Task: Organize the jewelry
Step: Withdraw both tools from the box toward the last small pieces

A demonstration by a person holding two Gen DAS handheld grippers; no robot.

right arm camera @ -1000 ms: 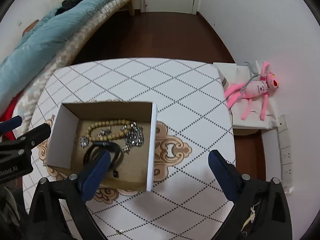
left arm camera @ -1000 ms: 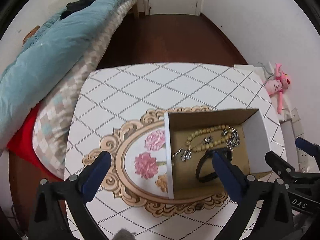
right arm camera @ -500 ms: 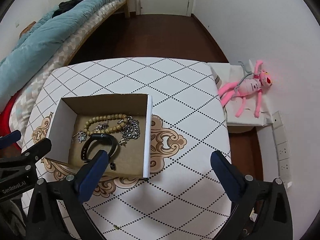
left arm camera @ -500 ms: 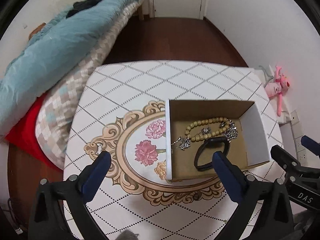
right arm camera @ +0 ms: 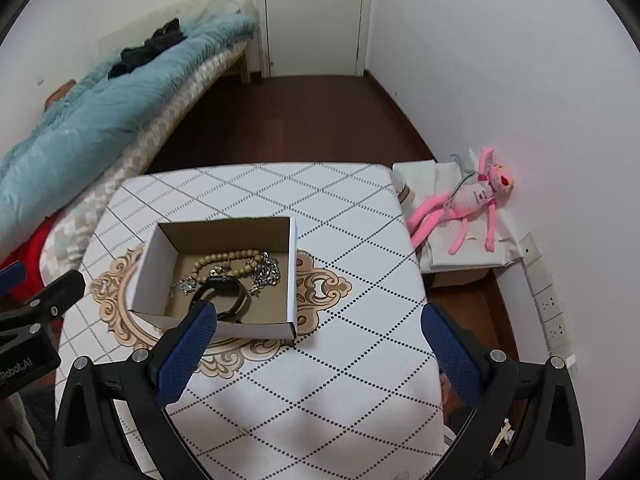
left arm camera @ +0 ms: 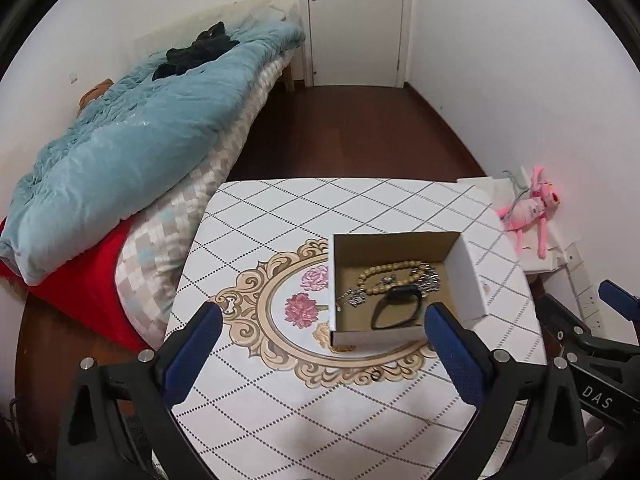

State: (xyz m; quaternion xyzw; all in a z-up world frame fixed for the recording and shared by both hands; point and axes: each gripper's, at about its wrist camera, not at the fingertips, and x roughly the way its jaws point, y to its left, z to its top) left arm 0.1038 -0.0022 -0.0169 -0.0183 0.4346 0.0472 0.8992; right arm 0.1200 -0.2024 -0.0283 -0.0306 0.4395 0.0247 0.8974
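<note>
An open white cardboard box [left arm camera: 466,280] [right arm camera: 146,276] stands on the patterned table [left arm camera: 288,220] [right arm camera: 360,240]. Inside lie a tan bead bracelet [left arm camera: 390,270] [right arm camera: 224,258], silver chain pieces [left arm camera: 430,280] [right arm camera: 266,272] and a black band [left arm camera: 394,308] [right arm camera: 220,292]. My left gripper [left arm camera: 318,350] is open and empty, held back from the box on its near left. My right gripper [right arm camera: 320,350] is open and empty, near the box's front right corner.
A small ring-like item [left arm camera: 376,376] lies on the table in front of the box. A bed with a blue quilt [left arm camera: 120,152] runs along the left. A pink plush toy [right arm camera: 464,200] lies on a low stand right of the table. A door [left arm camera: 356,20] is at the back.
Both grippers have pulled back and tilted up from the box, so it looks smaller and farther. More of the room and door show. The jewelry in the box has not moved.
</note>
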